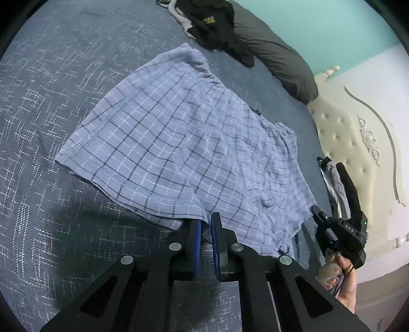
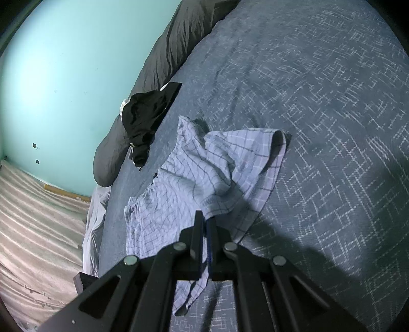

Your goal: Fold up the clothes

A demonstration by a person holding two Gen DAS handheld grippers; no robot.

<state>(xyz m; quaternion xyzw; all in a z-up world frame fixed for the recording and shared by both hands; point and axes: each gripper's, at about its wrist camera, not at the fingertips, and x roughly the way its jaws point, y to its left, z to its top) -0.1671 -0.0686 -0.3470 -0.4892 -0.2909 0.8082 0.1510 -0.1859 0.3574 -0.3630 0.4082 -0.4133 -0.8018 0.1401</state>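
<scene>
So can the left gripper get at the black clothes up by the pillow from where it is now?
Probably not directly. The left gripper sits at the near hem of the checked shorts, which lie spread between it and the black clothes. It would have to travel over them.

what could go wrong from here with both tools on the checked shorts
1. The right tool pinches only a thin edge of the checked shorts; the cloth could slip out mid-fold.
2. The left tool sits at the hem with a small gap and may close on nothing.
3. The shorts are bunched, so creases could get folded in.
</scene>
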